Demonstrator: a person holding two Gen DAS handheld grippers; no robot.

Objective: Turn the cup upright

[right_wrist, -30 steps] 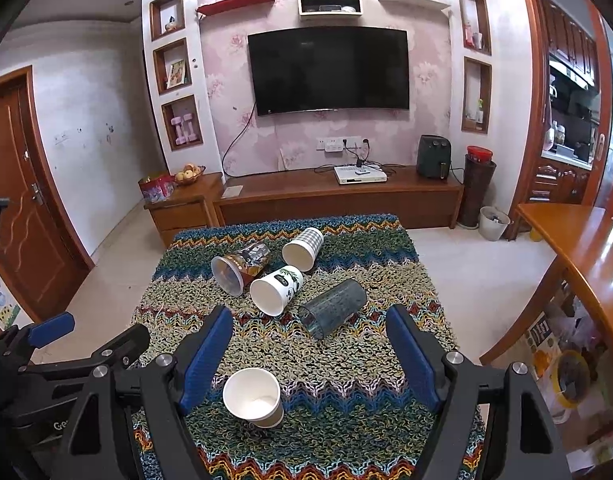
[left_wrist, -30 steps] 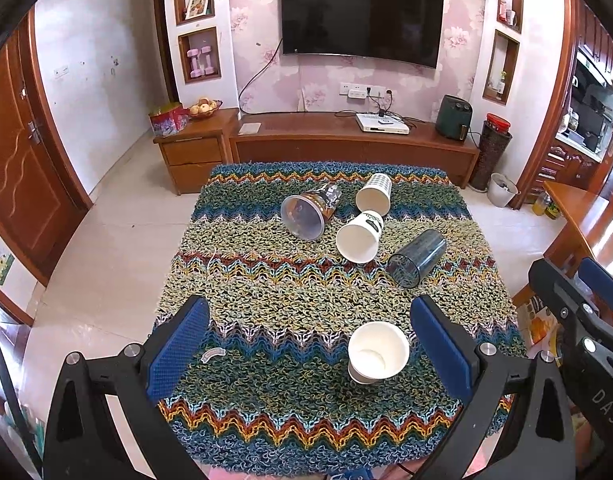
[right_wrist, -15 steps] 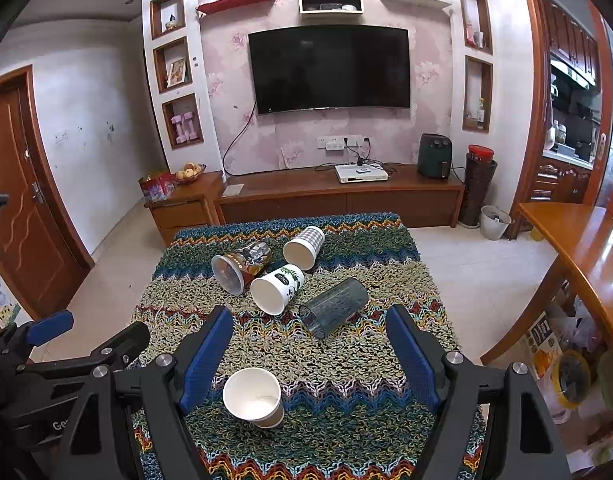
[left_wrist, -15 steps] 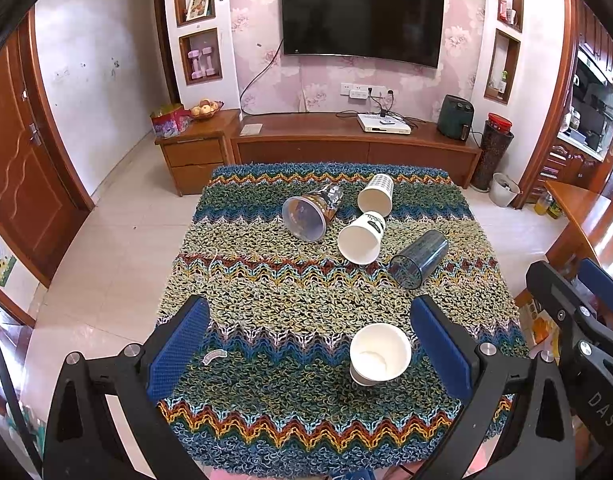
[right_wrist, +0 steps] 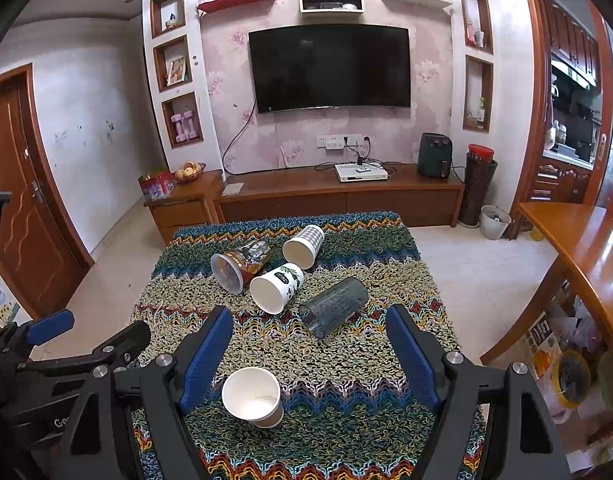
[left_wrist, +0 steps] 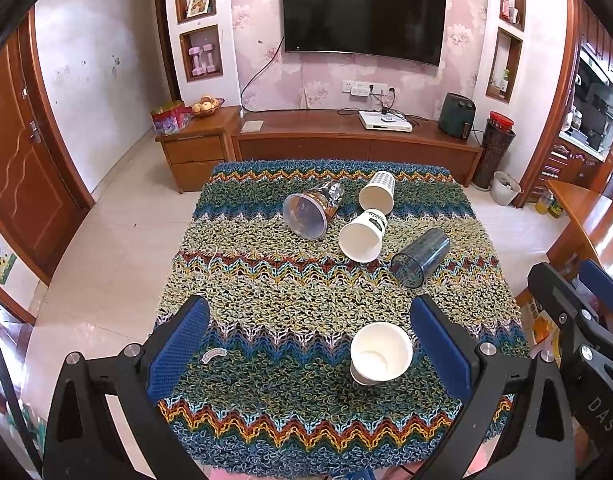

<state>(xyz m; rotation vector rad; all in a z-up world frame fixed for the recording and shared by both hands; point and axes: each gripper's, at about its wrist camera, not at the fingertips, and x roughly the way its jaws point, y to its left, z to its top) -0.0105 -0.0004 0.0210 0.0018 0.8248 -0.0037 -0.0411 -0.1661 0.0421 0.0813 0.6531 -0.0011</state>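
A white paper cup (left_wrist: 380,353) stands upright near the front of the knitted zigzag table cover (left_wrist: 266,292); it also shows in the right wrist view (right_wrist: 253,396). Further back, several cups lie on their sides: a dark clear tumbler (left_wrist: 420,257) (right_wrist: 333,305), a white panda cup (left_wrist: 363,235) (right_wrist: 277,287), a checked cup (left_wrist: 377,192) (right_wrist: 304,245) and a brown printed cup (left_wrist: 311,209) (right_wrist: 240,265). My left gripper (left_wrist: 310,354) is open and empty above the front of the table. My right gripper (right_wrist: 309,356) is open and empty, to the right of the left one.
A wooden TV cabinet (left_wrist: 346,144) and wall TV (left_wrist: 362,22) stand beyond the table. A wooden table (right_wrist: 586,248) is at the right. A door (left_wrist: 14,152) is at the left. Tiled floor surrounds the table.
Both views have shifted only slightly; the cups have not moved and both grippers stay open.
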